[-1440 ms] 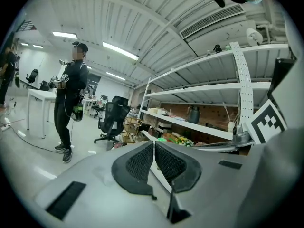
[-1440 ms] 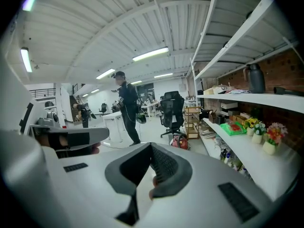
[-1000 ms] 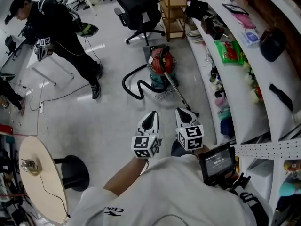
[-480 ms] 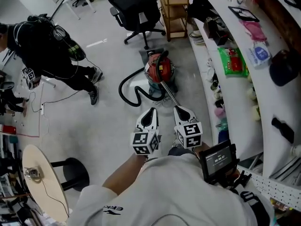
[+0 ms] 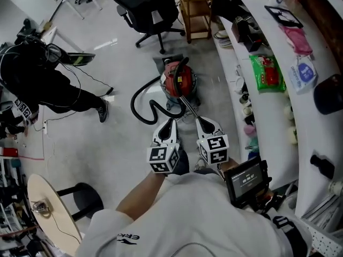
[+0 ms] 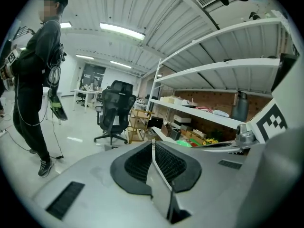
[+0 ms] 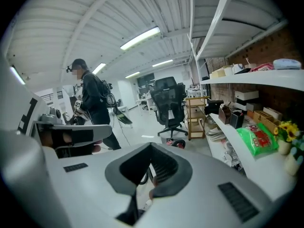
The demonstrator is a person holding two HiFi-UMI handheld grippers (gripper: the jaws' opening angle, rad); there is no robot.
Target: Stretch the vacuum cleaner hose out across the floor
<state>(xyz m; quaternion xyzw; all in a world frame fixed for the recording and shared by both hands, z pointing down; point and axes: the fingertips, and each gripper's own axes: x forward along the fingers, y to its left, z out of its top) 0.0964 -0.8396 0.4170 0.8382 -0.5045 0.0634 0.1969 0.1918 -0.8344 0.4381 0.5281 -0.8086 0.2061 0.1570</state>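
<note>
Red canister vacuum cleaner (image 5: 177, 78) on a pale grey floor (image 5: 107, 143), just ahead of me and close to the foot of a long white counter (image 5: 278, 106) on my right. Its black hose (image 5: 133, 105) lies in a tight loop on the floor to the left of the canister and has not been stretched out. A metal wand (image 5: 188, 105) slants from the canister toward me and ends near the tip of my right tool (image 5: 199, 120).

I hold both tools side by side, low in front of me, pointing at the vacuum. My left tool (image 5: 172, 121) has its jaws pressed together with nothing between them. My right tool is the same, fully closed and empty, and neither touches the hose.

Here is what I judge could go wrong:
- With the jaws closed, a reach would only nudge the hose or wand aside rather than catch it.
- A pull on the looped hose may roll or tip the canister instead of straightening the loop.
- The smooth wand could slip out of a light pinch.
- Room is limited: the counter hems in the right side, and a black office chair (image 5: 147, 7) stands beyond the vacuum.
- A person in dark clothes (image 5: 37, 84) stands on the open floor to the left, where the hose would most naturally run.
</note>
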